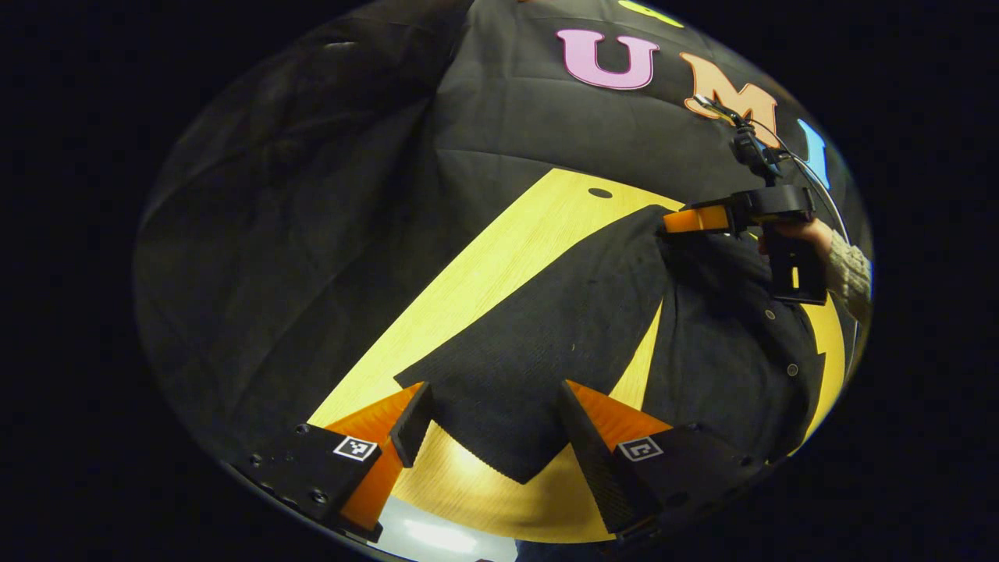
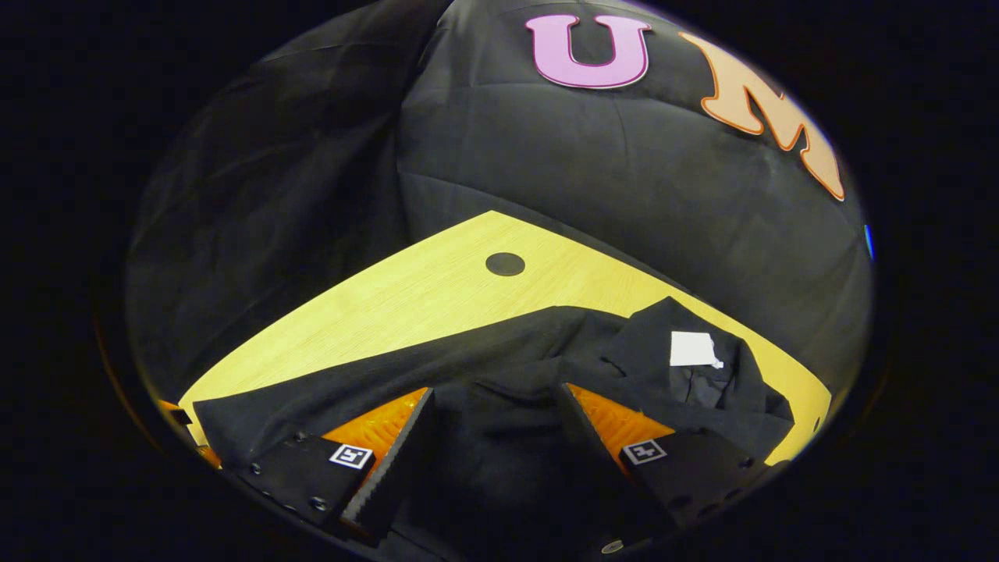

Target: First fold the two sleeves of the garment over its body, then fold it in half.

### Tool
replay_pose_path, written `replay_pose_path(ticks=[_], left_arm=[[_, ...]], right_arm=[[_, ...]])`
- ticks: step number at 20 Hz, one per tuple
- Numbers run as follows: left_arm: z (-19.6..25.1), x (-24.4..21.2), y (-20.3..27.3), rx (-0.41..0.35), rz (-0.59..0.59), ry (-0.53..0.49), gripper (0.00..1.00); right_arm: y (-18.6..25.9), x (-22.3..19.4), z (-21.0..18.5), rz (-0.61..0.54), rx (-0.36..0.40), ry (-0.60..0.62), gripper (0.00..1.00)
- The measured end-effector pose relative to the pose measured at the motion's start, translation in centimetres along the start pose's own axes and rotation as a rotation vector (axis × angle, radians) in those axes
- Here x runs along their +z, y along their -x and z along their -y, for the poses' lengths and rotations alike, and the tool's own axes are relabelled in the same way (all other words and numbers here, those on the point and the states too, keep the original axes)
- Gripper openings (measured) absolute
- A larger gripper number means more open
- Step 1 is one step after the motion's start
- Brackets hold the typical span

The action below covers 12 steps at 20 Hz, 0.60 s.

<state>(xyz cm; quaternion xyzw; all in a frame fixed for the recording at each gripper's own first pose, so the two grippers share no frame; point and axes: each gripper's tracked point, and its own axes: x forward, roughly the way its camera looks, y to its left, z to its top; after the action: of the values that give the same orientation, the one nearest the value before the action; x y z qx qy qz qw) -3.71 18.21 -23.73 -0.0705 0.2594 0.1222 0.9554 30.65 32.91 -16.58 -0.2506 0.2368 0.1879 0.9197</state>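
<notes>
Looking along the left gripper [image 1: 488, 421], we see its jaws spread wide, hovering above the cuff end of a black sleeve [image 1: 531, 343] that lies flat on the yellow desk [image 1: 499, 257]. Bare wood runs toward 11 o'clock, up to a dark round hole [image 1: 599, 193]. At 2 o'clock the right gripper [image 1: 687, 221] sits by the garment [image 1: 734, 343]; there we cannot tell its jaw state. In the right gripper view its jaws stand wide over dark cloth, the white tag [image 2: 693, 349] at 1 o'clock. The garment's near hem is cut off.

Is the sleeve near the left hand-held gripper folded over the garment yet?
Not yet. The black ribbed sleeve lies spread out on the yellow wooden table, angled away from the body.
</notes>
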Motion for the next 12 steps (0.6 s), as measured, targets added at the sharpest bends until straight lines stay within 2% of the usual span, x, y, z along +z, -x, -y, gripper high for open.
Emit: replay_pose_path(ticks=[7, 12], left_arm=[[1.0, -1.9, -1.5, -0.005, -0.05, -0.012, 0.96], [0.5, -2.3, -1.8, 0.026, -0.054, -0.046, 0.93]], right_arm=[[6.8, 1.5, 3.2, 0.118, -0.071, -0.074, 1.0], [11.1, 1.0, 5.0, 0.17, -0.1, -0.102, 0.99]])
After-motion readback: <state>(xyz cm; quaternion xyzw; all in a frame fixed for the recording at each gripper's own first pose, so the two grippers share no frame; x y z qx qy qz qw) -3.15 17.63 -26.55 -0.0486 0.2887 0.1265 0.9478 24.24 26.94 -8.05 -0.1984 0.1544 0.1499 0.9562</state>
